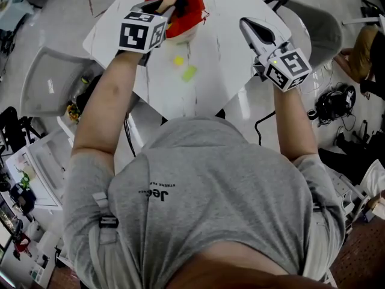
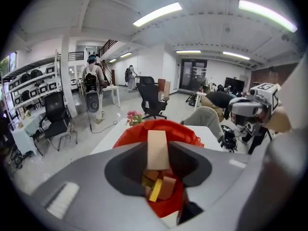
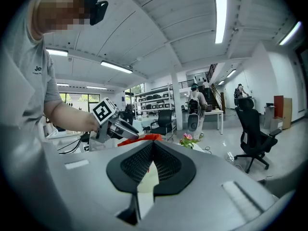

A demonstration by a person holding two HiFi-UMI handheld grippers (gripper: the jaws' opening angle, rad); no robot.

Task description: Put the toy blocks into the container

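1. Here, the left gripper (image 1: 163,9) holds a tan block (image 2: 158,149) upright between its fingers, which are partly closed and press on its sides. It hangs directly over the red container (image 1: 195,2), presumably so the block drops inside on release.
2. Several blocks (image 2: 156,186) already lie in the container, so the job looks partly done.
3. The right gripper (image 3: 153,159) hovers off to the side above the surface (image 1: 228,77). Its fingers are shut together and empty, likely parked out of the way.
4. A yellow block (image 1: 178,60) and a green block (image 1: 189,73), small and slightly blurred, seem to rest on the surface just in front of the container, awaiting pickup.
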